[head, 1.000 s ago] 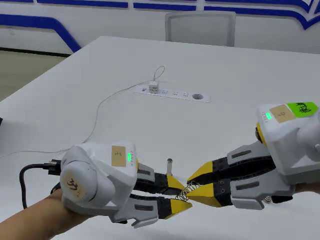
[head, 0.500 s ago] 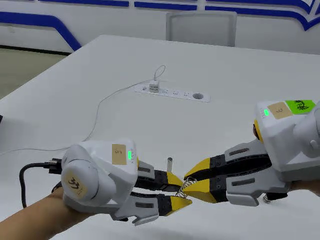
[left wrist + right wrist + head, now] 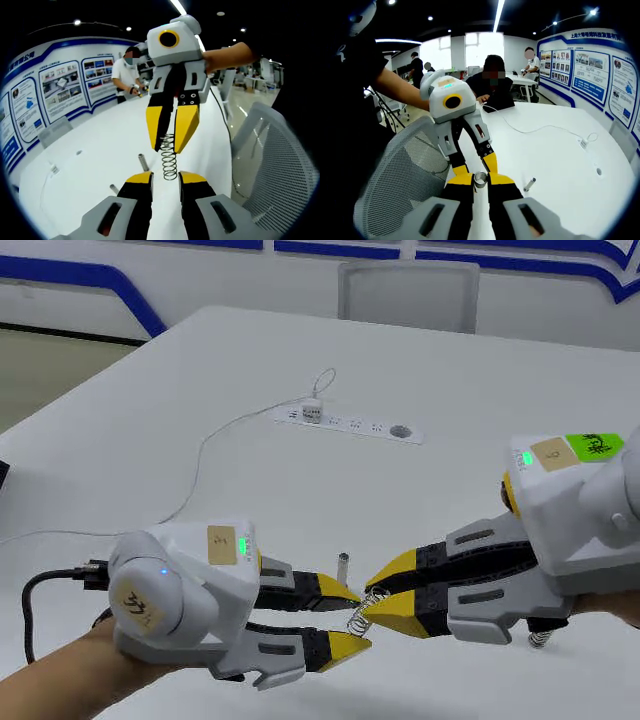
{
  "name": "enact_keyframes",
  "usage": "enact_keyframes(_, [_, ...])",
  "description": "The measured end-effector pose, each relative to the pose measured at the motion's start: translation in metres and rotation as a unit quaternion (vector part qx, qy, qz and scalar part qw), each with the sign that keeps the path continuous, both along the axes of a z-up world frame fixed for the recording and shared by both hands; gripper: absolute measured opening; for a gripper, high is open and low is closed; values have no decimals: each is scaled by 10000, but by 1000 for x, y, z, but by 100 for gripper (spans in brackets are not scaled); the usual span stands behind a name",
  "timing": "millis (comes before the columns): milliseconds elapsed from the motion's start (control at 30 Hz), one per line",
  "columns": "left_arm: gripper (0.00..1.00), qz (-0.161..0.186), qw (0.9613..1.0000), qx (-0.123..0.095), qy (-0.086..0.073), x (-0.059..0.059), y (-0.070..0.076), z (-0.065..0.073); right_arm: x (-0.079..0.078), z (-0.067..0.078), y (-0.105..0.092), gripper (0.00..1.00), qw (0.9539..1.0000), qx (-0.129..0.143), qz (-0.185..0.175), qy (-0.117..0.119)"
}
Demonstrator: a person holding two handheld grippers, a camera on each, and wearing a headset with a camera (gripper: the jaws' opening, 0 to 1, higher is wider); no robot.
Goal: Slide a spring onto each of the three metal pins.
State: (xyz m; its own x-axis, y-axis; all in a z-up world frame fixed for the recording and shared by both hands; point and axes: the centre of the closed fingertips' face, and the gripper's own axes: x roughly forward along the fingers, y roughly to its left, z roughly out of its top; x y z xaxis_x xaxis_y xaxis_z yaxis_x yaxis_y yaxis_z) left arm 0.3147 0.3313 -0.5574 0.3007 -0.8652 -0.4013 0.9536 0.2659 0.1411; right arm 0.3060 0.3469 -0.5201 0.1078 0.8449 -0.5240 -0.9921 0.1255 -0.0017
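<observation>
The right gripper (image 3: pixel 372 602) has its yellow fingers clamped on one end of a spring (image 3: pixel 169 159), which sticks out from them as a bare coil. Its free end sits right at the tips of the left gripper (image 3: pixel 166 179), whose fingers stand apart around it without pinching it. A second ago the two sets of tips were bunched closer over the coil and little of it showed. Now more of its length is exposed and the right gripper has edged toward the left, though the camera has shifted as well. That looks like a regrip or handover to line the spring up, and the spring is in the air, not yet on a pin. One pin (image 3: pixel 343 565) stands upright just behind the tips, and the left gripper view shows a second pin (image 3: pixel 114 189) near it. Another small coil (image 3: pixel 540 638) sits by the right gripper's body; whether it is on a pin I cannot tell. The table (image 3: pixel 250 370) lies bare around the pin, with the power strip (image 3: pixel 350 426) and its cable (image 3: pixel 205 445) well apart. The near edge is close under both grippers, with a mesh chair (image 3: pixel 280 165) just past it.
</observation>
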Motion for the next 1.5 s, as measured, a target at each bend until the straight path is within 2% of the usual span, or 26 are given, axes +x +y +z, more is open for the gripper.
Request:
enact_keyframes(100, [24, 77, 9998, -173, 34, 1, 4, 2, 2, 0, 1, 10, 10000, -17, -37, -6])
enact_keyframes(167, [27, 165, 9995, -254, 110, 2, 8, 2, 4, 0, 1, 10, 10000, -31, -44, -16])
enact_keyframes(233, [30, 244, 9994, -250, 78, 3, 13, 0, 6, 0, 1, 10, 10000, -33, -73, -24])
enact_keyframes(533, [42, 661, 9973, -279, 154, 9, 39, -11, 13, -2, -1, 11, 9998, -126, -152, -42])
enact_keyframes(767, [55, 1167, 9926, -252, 208, 17, 67, -21, 21, -4, -2, 11, 9994, -169, -285, -59])
enact_keyframes(867, [53, 1405, 9894, -252, 254, 20, 78, -24, 31, -7, -3, 11, 9988, -215, -421, -84])
enact_keyframes(933, [55, 1662, 9842, -482, 362, 22, 84, -24, 38, -8, -4, 11, 9982, -213, -548, -72])
enact_keyframes(1000, [58, 1834, 9805, -588, 388, 24, 90, -25, 46, -11, -6, 11, 9978, -287, -590, -128])
enact_keyframes(1033, [60, 1844, 9805, -548, 395, 25, 93, -26, 51, -14, -7, 11, 9974, -376, -592, -171])
enact_keyframes(1100, [62, 1922, 9797, -499, 275, 29, 95, -25, 58, -18, -9, 11, 9969, -449, -633, -159])
enact_keyframes(1200, [68, 2045, 9762, -623, 359, 32, 98, -24, 69, -21, -10, 11, 9962, -476, -718, -131])
enact_keyframes(1333, [72, 1998, 9776, -516, 411, 28, 97, -31, 83, -23, -12, 11, 9948, -503, -871, -150])
enact_keyframes(1433, [76, 2015, 9772, -524, 412, 28, 97, -31, 90, -23, -12, 11, 9941, -486, -952, -161])
enact_keyframes(1500, [78, 2046, 9763, -616, 344, 29, 97, -27, 96, -23, -13, 11, 9933, -474, -1038, -166])
